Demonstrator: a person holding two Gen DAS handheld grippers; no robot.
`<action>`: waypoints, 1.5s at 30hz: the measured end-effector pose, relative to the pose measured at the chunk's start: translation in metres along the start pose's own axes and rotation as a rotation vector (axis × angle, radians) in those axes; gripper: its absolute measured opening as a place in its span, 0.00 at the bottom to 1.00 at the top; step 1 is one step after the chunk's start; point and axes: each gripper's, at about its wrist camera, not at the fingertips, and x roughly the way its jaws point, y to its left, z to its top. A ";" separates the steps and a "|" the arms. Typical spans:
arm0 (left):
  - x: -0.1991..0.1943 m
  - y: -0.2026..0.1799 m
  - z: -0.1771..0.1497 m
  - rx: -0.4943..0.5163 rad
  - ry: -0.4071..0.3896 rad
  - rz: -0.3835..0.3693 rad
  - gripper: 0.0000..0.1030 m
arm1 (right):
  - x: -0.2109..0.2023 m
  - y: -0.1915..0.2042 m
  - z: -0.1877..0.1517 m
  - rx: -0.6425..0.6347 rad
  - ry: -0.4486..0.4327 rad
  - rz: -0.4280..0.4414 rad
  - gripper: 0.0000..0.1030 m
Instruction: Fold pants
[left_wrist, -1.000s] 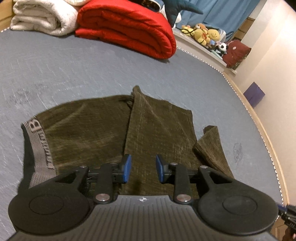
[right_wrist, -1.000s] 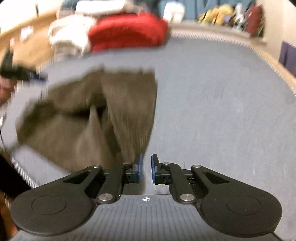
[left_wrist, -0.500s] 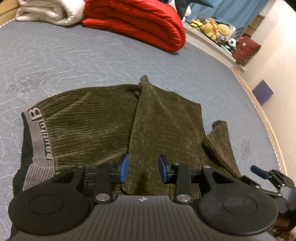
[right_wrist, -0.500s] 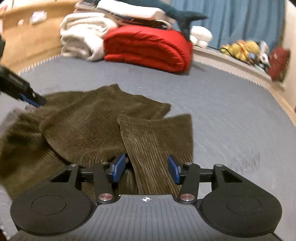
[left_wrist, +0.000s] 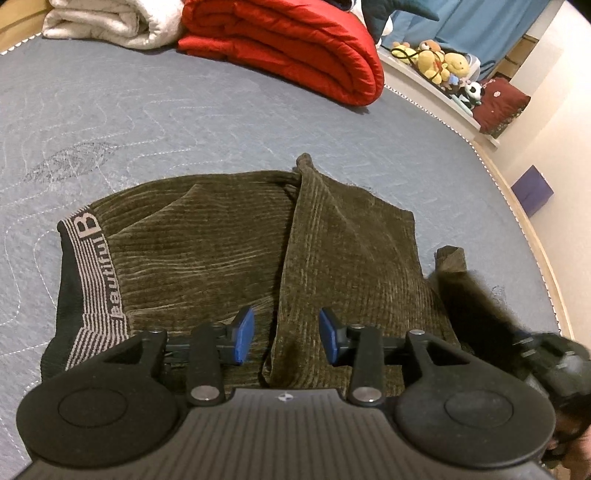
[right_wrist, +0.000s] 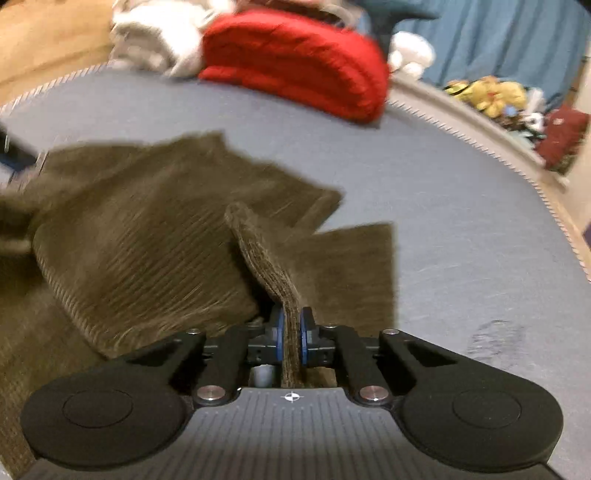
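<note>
Two grippers: right gripper (right_wrist: 291, 338) jaws pinch the pants (right_wrist: 140, 236) hem; left gripper (left_wrist: 286, 338) jaws gape wide.

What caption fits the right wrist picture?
Right gripper shut on an edge of the olive-brown corduroy pants, lifting it above the grey quilted bed.

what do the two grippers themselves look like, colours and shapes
Both are built alike. The left gripper has a ribbed dark grey body with a small white crosshair mark, two round black discs at its sides, angular black linkage arms with silver screws, and fingers faced with blue pads. The right gripper shows the same black frame, discs, screws and blue pads. No cables or sleeves show.
</note>
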 end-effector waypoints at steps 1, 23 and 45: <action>0.000 0.000 0.000 0.004 -0.001 -0.004 0.42 | -0.012 -0.012 0.000 0.045 -0.030 -0.021 0.08; 0.000 -0.012 -0.014 0.055 0.023 -0.033 0.43 | -0.127 -0.258 -0.251 1.262 0.077 -0.301 0.50; 0.016 -0.027 -0.023 0.112 0.044 -0.028 0.43 | -0.185 -0.310 -0.265 1.385 -0.226 -0.733 0.10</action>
